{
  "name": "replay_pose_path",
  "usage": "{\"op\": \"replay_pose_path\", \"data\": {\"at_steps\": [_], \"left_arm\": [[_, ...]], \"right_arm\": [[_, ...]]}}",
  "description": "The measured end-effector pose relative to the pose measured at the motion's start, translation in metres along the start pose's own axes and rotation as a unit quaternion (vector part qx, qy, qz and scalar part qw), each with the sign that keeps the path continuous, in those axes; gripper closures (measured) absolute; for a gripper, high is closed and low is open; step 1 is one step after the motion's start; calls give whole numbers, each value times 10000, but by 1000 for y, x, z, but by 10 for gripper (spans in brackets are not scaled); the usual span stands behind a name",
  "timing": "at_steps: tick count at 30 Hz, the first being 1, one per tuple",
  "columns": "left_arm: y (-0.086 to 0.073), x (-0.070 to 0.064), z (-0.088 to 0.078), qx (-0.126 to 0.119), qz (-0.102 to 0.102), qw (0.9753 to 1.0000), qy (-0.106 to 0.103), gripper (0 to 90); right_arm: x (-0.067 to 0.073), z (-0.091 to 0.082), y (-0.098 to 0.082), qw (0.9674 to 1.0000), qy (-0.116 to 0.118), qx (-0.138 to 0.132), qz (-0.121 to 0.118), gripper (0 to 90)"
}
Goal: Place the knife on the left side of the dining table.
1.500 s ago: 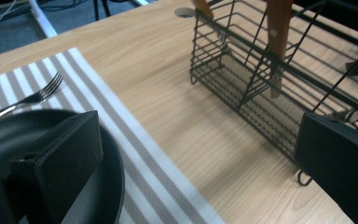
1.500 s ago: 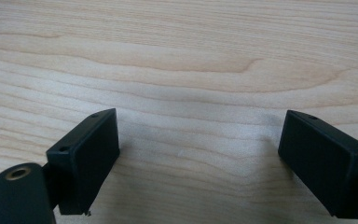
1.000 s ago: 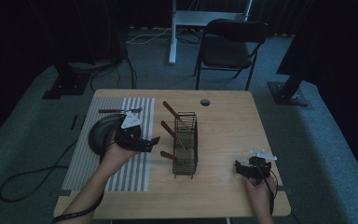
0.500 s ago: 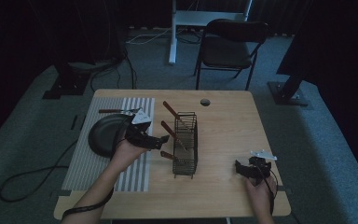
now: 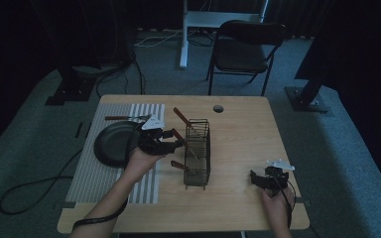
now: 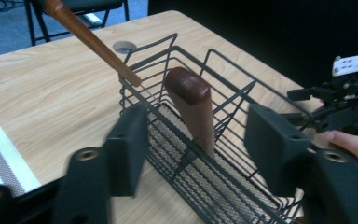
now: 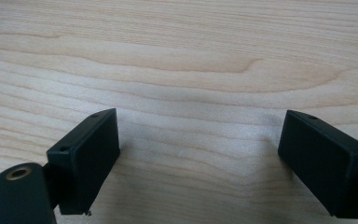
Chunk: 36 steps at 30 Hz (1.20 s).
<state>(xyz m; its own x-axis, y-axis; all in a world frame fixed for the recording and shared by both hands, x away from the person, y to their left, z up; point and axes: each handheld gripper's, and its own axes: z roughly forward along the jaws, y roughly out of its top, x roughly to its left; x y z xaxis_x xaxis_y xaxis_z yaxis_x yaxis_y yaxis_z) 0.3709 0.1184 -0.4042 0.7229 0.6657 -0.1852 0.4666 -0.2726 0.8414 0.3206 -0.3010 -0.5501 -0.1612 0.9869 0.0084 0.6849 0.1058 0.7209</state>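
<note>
A black wire basket (image 5: 197,154) (image 6: 223,184) stands in the middle of the wooden table (image 5: 238,139), with several brown wooden handles sticking out of it to the left. My left gripper (image 5: 176,144) (image 6: 198,140) is at the basket's left side. Its jaws have just been closing and now stand on either side of a thick wooden handle (image 6: 192,109) (image 5: 178,135) with a gap on each side. A thinner handle (image 6: 91,39) slants above. My right gripper (image 5: 254,178) (image 7: 198,158) rests low over bare wood near the front right, open and with nothing between its jaws.
A dark round plate (image 5: 110,145) lies on a striped mat (image 5: 87,183) at the left, with a wooden-handled utensil (image 5: 124,118) beyond it. A cable hole (image 5: 218,108) is near the table's far edge. A folding chair (image 5: 243,49) stands behind the table.
My left gripper has moved right from over the plate to the basket, and its jaws have narrowed around the thick handle. The right gripper has stayed put.
</note>
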Motion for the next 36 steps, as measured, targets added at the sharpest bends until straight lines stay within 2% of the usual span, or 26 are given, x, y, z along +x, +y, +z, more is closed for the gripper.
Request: {"op": "replay_pose_path", "data": {"at_steps": [3,7,8,9,11,16,18,20,22,27,36], "left_arm": [[0,3,0,-67,-183,9997,-159,537],[0,2,0,-68,-203,9996,-159,648],[0,2,0,-86,-273,9993,-249,648],[-1,3,0,-93,-287,9992,-275,701],[-2,3,0,-130,-324,9988,-342,735],[-2,-1,-1,-189,-272,9984,-468,753],[-2,-4,-1,-215,-181,9986,-454,758],[-2,-4,-1,-215,-181,9986,-454,759],[-1,-10,-2,-236,12,9988,-427,759],[1,-13,-5,-284,81,9987,-427,762],[11,-20,-29,-468,152,9975,-514,763]], "right_arm": [[0,0,0,10000,0,1,0,115],[0,0,0,10000,0,0,2,115],[0,0,0,10000,1,1,1,115],[0,0,0,10000,1,1,2,115],[0,0,0,10000,1,0,4,115],[0,0,0,10000,0,0,0,115],[0,0,0,10000,-1,-2,1,115],[0,0,0,10000,0,-1,-2,115],[0,0,0,10000,2,0,0,115],[0,0,0,10000,1,0,0,115],[0,0,0,10000,1,0,2,115]]}}
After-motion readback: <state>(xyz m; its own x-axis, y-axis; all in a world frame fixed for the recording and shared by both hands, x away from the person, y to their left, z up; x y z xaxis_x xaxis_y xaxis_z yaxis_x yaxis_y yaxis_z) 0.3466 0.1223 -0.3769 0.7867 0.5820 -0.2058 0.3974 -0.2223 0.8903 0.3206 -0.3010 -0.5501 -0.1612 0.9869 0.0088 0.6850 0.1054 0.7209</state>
